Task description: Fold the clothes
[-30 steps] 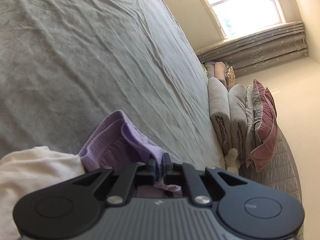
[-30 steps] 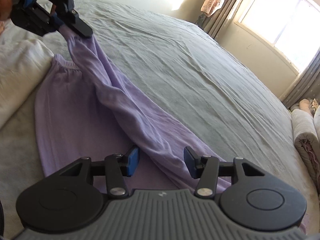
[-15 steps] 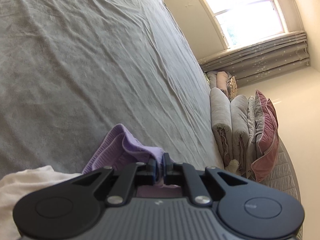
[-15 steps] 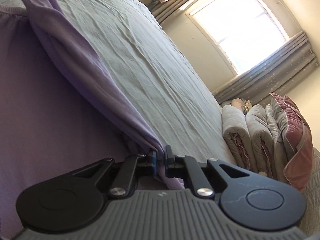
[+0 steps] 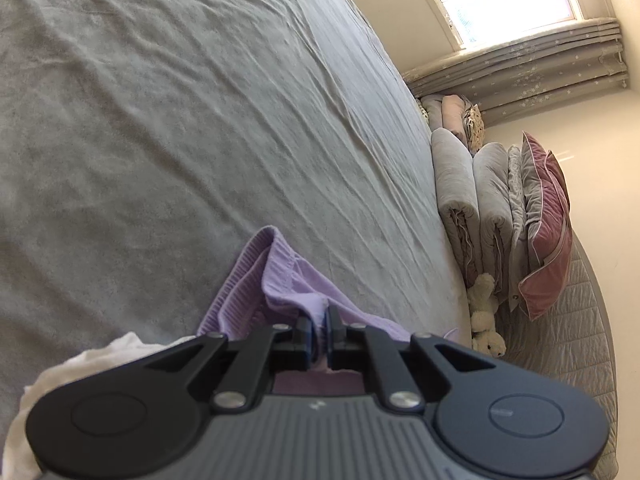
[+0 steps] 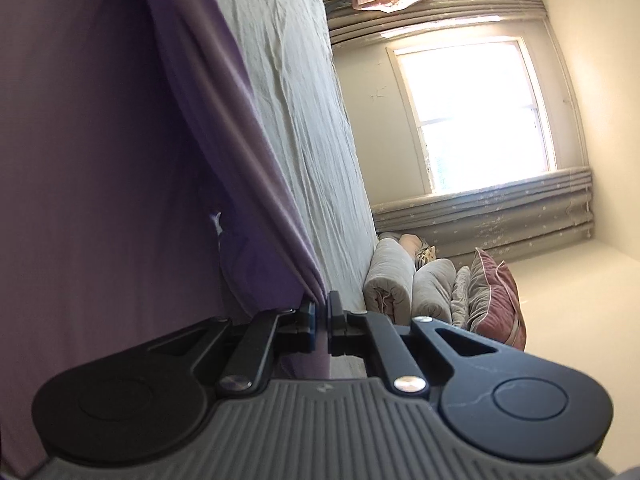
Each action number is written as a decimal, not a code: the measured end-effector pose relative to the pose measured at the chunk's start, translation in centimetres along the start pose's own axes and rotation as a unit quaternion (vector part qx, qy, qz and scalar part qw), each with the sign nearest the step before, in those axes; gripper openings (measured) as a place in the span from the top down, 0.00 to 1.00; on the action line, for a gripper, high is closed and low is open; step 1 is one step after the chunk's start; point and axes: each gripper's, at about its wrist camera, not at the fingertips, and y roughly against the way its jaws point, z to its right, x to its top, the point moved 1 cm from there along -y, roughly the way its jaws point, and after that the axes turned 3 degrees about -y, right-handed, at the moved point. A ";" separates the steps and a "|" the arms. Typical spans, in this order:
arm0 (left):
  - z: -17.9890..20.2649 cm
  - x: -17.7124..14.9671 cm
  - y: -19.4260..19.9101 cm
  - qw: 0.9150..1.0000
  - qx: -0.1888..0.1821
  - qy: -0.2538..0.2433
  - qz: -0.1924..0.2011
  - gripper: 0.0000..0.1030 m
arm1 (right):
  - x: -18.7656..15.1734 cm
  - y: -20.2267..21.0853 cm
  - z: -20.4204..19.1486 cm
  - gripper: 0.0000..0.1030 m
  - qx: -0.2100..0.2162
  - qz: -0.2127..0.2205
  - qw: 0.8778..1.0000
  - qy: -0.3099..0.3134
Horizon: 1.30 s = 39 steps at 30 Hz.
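Lilac garment (image 5: 276,280) pinched at both ends, left gripper (image 5: 318,322) and right gripper (image 6: 320,314) jaws clamped; thin bites may slip under tension.

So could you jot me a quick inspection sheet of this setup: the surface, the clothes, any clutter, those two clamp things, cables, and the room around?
Surface: grey bedsheet, wrinkled.
Job's things: purple garment, partly lifted off the sheet; ribbed hem visible in the left wrist view.
Clutter: white cloth beside the garment.
Grippers: left gripper jaws shut on purple fabric; right gripper jaws shut on a fold of it.
Cables: nothing seen.
Surroundings: window, grey curtains, rolled bedding, pink pillow, plush toy.
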 end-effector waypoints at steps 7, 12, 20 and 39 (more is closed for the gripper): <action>-0.1 0.4 0.0 0.996 0.078 -0.048 -0.020 0.93 | -1.1 2.9 -2.9 0.96 0.061 0.016 0.996 0.065; 0.9 0.2 -0.2 0.990 0.111 -0.081 -0.013 0.88 | -1.1 3.3 -3.3 0.93 0.082 0.018 0.994 0.064; 3.2 0.0 1.7 0.982 0.134 -0.129 0.038 0.64 | -1.0 5.2 4.1 0.67 0.232 0.014 0.962 -0.141; 11.6 -5.3 -7.7 0.955 0.052 -0.288 -0.054 0.64 | -9.2 -3.5 10.5 0.67 0.309 -0.125 0.710 -0.620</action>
